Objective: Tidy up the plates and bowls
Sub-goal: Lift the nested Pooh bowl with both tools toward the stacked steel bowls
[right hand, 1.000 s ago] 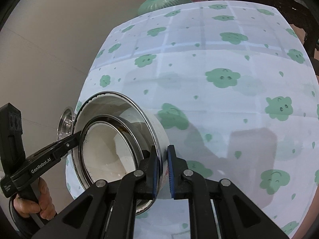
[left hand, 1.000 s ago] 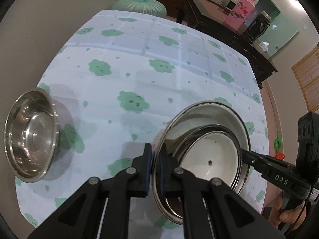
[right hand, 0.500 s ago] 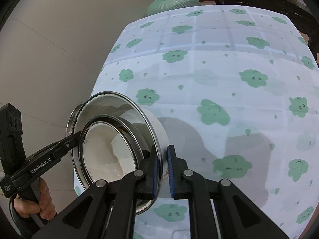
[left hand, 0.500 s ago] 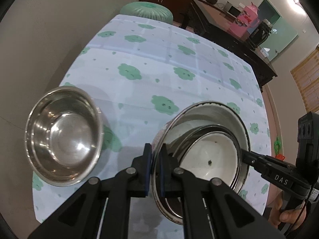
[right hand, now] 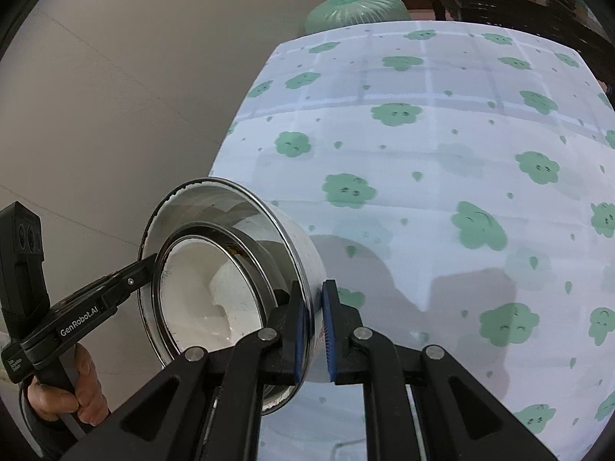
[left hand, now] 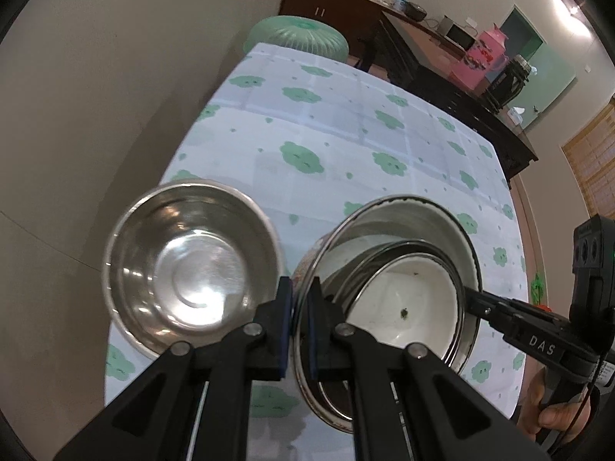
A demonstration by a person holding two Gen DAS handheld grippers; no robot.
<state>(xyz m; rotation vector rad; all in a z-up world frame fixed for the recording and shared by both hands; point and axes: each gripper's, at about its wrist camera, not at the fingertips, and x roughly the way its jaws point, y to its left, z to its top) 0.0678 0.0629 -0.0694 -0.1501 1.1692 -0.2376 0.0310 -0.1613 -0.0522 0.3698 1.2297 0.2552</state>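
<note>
You are holding a big steel bowl (left hand: 399, 226) between both grippers, lifted and tilted above the table (left hand: 346, 142). Your left gripper (left hand: 299, 330) is clamping the bowl's near-left rim, one finger outside the wall, one inside. Your right gripper (right hand: 312, 336) is clamping the opposite rim the same way, rim wedged between the blue pads (right hand: 328, 340). In the left view the right gripper (left hand: 474, 301) is reaching in from the right and touching the rim. In the right view the left gripper (right hand: 148, 269) is coming in from the left.

Inside the bowl a smaller white bowl (left hand: 407, 307) with a dark rim is nesting, a dark speck on its bottom. The right view shows the same white bowl (right hand: 200, 299) leaning against the big bowl (right hand: 296, 242) wall.

A second steel bowl (left hand: 192, 265) is sitting upright on the table's near-left corner, just left of the held bowl, apart from it. The cloth has green cloud prints. A green stool (left hand: 298, 36) is standing past the far edge.
</note>
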